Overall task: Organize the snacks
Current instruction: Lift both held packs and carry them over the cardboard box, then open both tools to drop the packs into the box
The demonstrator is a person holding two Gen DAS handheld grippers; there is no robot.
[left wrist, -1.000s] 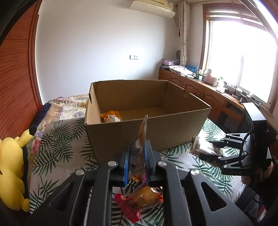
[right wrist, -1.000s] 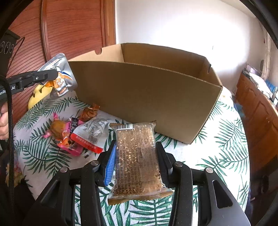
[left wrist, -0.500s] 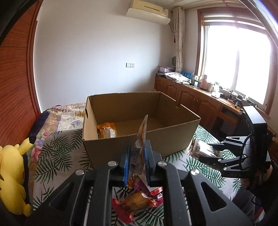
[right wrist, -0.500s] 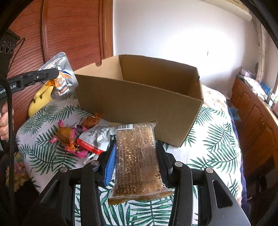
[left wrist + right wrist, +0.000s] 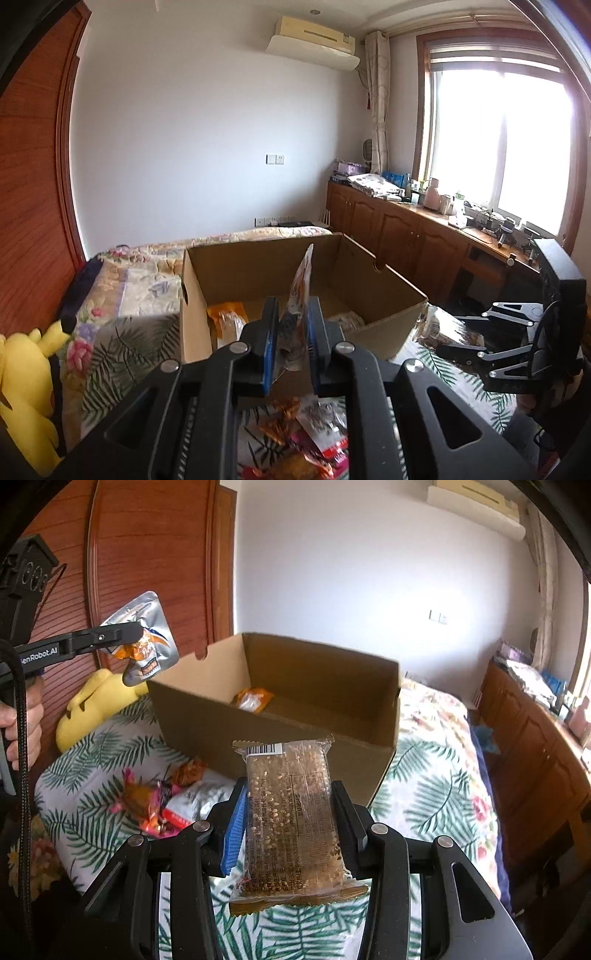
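Both hands have come up a fair bit in the last second, and each snack now rides higher against the cardboard box (image 5: 280, 716), whose floor shows from the right wrist view where before it was mostly the front wall. To me that reads as the carry stage: packets lifted high enough to clear the rim, drop-off not yet done.

The left gripper (image 5: 291, 332) is pinched tight on a thin foil pouch (image 5: 147, 642). The pouch stands on edge between the pads, long axis running from 6 up to 12 o'clock in the left view, top corner poking above the box's far wall.

The right gripper (image 5: 288, 812) is clamped across the width of a sesame bar (image 5: 291, 812) in clear wrap. The bar's long axis runs along the fingers, barcode end pointing at 12 o'clock toward the box.

An orange packet (image 5: 253, 699) already sits in the box. A small heap of loose snacks (image 5: 159, 801) waits on the palm-leaf bedspread (image 5: 436, 790) at about 9 o'clock from the bar, so there's more sorting to go.
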